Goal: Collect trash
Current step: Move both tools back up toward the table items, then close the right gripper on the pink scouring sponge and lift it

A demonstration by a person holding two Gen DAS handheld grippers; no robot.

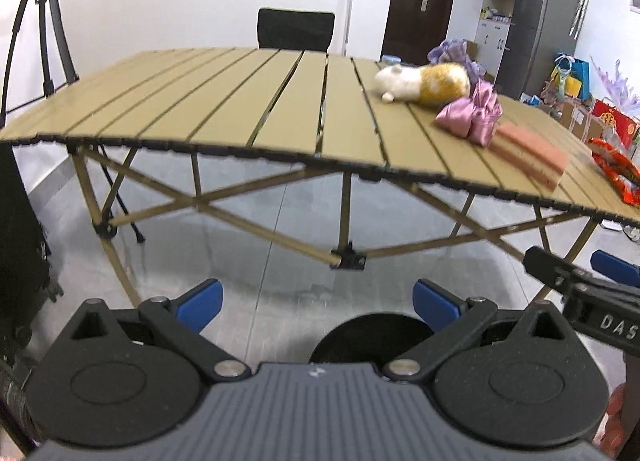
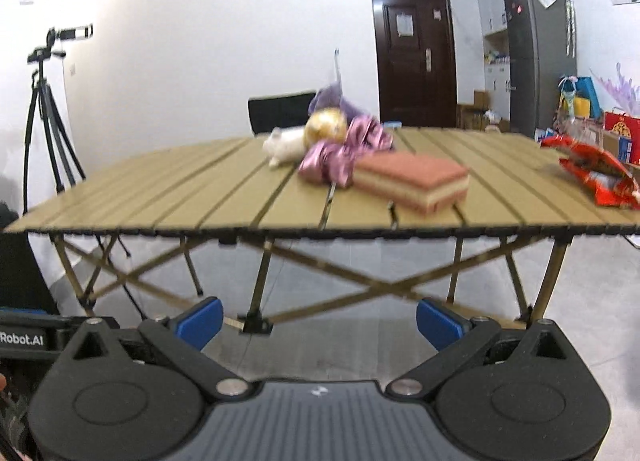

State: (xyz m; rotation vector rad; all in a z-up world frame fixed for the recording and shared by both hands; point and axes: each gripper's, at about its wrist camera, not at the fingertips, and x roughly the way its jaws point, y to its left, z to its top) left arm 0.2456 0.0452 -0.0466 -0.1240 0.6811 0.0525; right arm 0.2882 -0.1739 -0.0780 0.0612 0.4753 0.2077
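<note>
Nothing is yet collected: both the left gripper (image 1: 318, 303) and right gripper (image 2: 319, 321) are held spread and empty, the crumpled red foil wrapper (image 2: 596, 177) left ahead on the slatted tan folding table (image 2: 160, 197)

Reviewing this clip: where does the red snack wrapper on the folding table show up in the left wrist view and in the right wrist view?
Left wrist view: the red snack wrapper is cut off at the far right edge, on the table's right end.
Right wrist view: the wrapper lies at the right, open and crumpled, fully on the tabletop.
Shared landmark: the pink-topped sponge block lies to the wrapper's left in both.
</note>
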